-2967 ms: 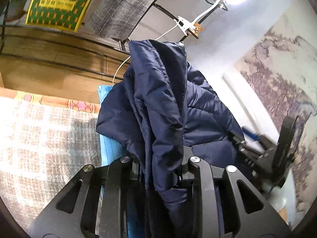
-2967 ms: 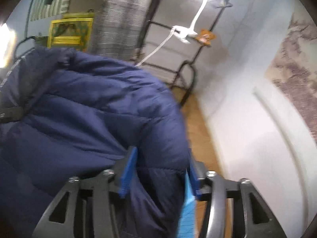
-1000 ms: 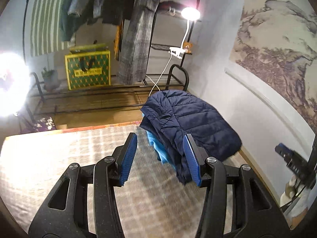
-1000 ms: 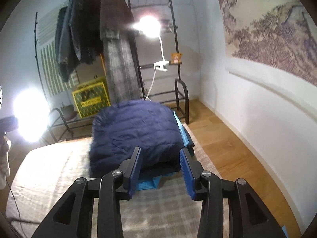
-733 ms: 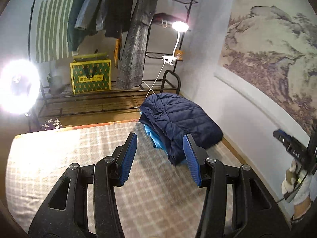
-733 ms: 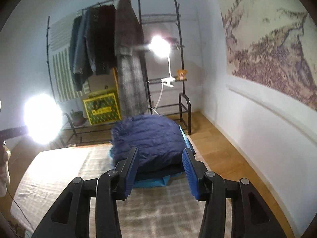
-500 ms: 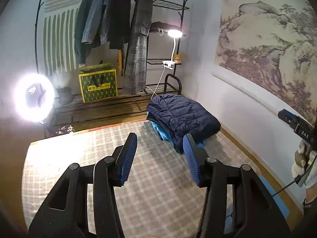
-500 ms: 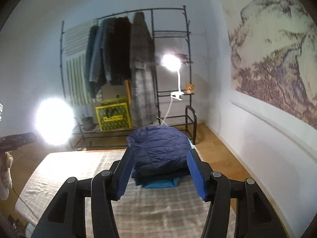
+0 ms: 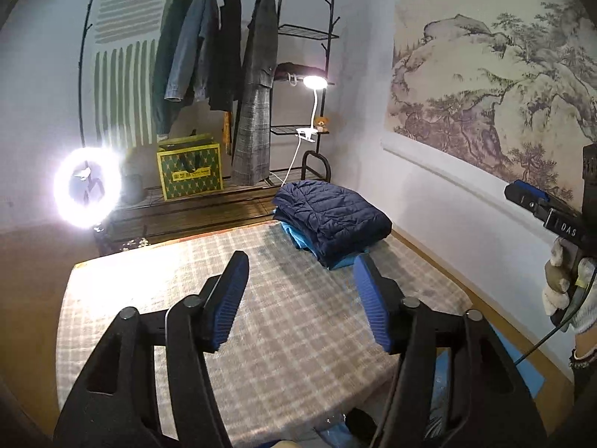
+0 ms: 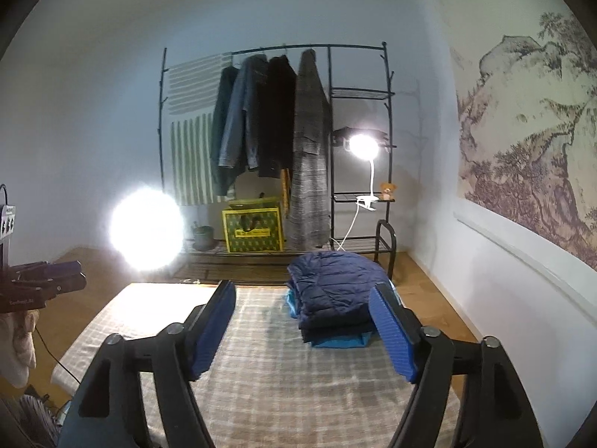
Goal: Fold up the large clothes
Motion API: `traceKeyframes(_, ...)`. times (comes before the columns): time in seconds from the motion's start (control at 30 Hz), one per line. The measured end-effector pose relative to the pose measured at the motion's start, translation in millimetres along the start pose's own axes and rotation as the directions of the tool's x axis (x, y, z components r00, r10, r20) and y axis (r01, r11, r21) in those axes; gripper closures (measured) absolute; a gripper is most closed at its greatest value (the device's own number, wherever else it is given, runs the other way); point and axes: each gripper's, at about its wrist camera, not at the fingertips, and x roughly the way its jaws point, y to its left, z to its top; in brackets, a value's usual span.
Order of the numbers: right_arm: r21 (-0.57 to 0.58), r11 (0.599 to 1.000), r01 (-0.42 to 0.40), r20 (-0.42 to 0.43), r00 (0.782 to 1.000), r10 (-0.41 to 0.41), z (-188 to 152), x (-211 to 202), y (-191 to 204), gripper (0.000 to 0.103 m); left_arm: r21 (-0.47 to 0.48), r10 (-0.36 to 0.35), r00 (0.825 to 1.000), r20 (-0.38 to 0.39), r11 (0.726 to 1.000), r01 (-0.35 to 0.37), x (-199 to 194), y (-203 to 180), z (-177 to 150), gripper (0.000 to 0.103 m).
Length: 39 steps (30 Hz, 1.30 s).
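- My left gripper [image 9: 298,298]: jaws have just been spreading wider, blue pads apart, nothing between them; held above the bed, pointing down toward the far end.
- My right gripper [image 10: 304,326]: jaws have also just been opening, pads well apart and empty. It also shows at the right edge of the left view, in my white-gloved right hand [image 9: 567,287].
- My left hand [image 10: 16,343], gloved too, shows at the left edge of the right view.
- Bed [image 9: 283,354]: plaid cover in beige and white, flat, bare in the near part under both grippers.
- Navy puffer jacket [image 9: 332,216]: folded into a compact block at the far right corner of the bed, well apart from both grippers.
- Bright blue garment [image 10: 341,339]: folded, lying under the jacket, edges sticking out at front and left.
- Beyond the bed: ring light [image 9: 87,186] glaring at left; yellow-green patterned bag [image 9: 190,171] on the low rack shelf.
- Farthest: black clothes rack [image 10: 384,86] with hanging coats, clip lamp [image 10: 363,147] lit at its right.
- Right wall: landscape mural [image 9: 485,86].
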Motion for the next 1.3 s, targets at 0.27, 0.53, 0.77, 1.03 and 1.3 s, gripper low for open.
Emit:
traceKeyframes(0.27,-0.015,0.999,0.036,-0.018,0.999,-0.036,-27,-6,22,0.010,-0.032,0.023,1.000,0.002,0.999,-0.023,-24,10,-34,0.030)
traceKeyframes(0.53,-0.057,0.996,0.074,-0.056,0.995,-0.077,-64,26,50,0.000,-0.035,0.062,0.998,-0.028,0.997,-0.063,1,26,-85,0.022)
traceKeyframes(0.77,-0.083,0.991,0.103,-0.065,0.992,-0.109,-91,64,80,0.000,-0.085,0.066,0.998,-0.021,0.994,-0.067,32,46,-113,0.010)
traceKeyframes(1.03,-0.046,0.991,0.126,-0.096,0.987,-0.130,-111,103,95,0.000,-0.083,0.095,0.995,-0.042,0.992,-0.099,64,63,-125,0.002)
traceKeyframes(1.3,-0.035,0.988,0.153,-0.125,0.980,-0.156,-131,140,95,0.000,-0.040,0.155,0.985,-0.075,0.987,-0.158,84,73,-140,0.000)
